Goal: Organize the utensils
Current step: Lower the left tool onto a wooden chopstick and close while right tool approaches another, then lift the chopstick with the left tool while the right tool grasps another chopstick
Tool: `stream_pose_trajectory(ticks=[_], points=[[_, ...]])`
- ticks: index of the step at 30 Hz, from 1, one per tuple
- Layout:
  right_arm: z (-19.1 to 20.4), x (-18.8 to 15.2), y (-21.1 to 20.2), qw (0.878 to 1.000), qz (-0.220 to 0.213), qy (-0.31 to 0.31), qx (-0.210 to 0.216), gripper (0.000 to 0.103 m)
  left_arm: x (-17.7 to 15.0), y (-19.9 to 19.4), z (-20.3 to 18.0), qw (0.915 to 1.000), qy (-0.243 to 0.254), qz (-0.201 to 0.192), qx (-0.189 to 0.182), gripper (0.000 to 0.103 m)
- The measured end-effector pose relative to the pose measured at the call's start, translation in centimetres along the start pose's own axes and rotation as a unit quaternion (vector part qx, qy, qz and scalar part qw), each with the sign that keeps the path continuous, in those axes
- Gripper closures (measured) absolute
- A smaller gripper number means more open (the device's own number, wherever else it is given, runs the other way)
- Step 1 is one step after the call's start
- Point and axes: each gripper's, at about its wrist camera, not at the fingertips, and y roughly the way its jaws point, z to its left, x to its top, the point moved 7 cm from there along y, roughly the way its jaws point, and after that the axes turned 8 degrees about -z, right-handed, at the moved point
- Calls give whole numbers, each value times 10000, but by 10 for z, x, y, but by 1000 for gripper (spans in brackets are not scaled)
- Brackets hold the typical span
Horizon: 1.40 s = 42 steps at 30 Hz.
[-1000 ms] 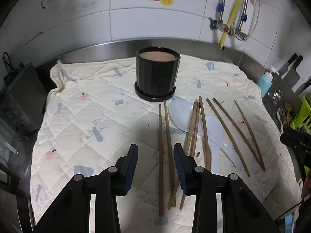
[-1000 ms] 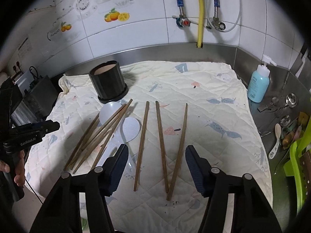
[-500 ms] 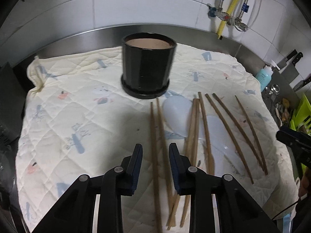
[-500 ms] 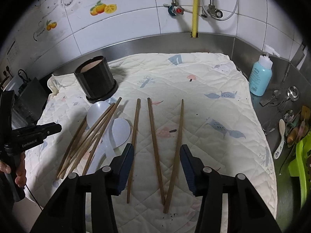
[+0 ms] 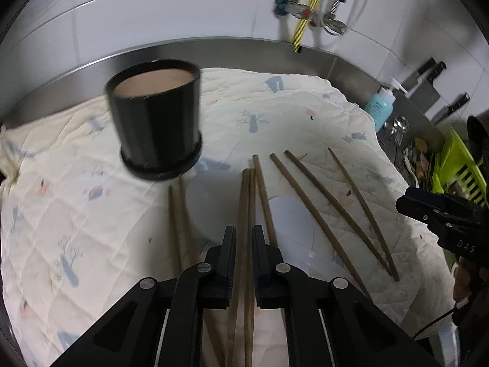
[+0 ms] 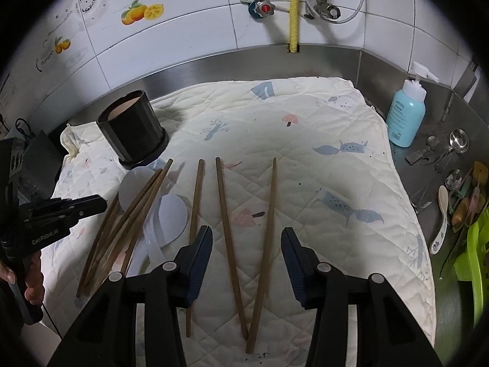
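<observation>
Several brown wooden chopsticks lie on a quilted cream cloth [image 6: 305, 116], some across two white spoons [image 6: 172, 217]. A black pot [image 5: 156, 128] stands behind them. My left gripper [image 5: 244, 238] points down at the middle pair of chopsticks [image 5: 247, 198]. Its jaws are closing, and the pair fills the narrow gap between the pads. In the right wrist view that gripper [image 6: 76, 208] shows at the left edge. My right gripper [image 6: 246, 235] stands open low over two chopsticks [image 6: 226, 214] that meet in a V, its pads clear of both.
A blue soap bottle [image 6: 405, 113] stands at the cloth's right edge on the steel counter. Metal spoons [image 6: 455, 143] and a green rack [image 6: 473, 244] lie further right. Knives [image 5: 428, 73] hang on the tiled wall. Pipes and a yellow hose [image 6: 295, 9] run down behind.
My left gripper has shifted right, from the left pair of chopsticks to the middle pair, sunk lower and narrowed its jaws around them. The right gripper's jaws have narrowed and it came slightly nearer the cloth.
</observation>
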Motion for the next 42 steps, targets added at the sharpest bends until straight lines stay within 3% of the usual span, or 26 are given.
stream_pose_trajectory(ticks=[14,35,42], points=[[-2,2,6,10000,17,18,26,51,14,54,5,9990,135,429,-40,94],[-5,3,13,9999,56,75,51,51,-4,82,1,9958,286,866,-30,93],[-4,1,16,9999,116,16,58,51,-5,84,0,9962,254,830,-77,96]])
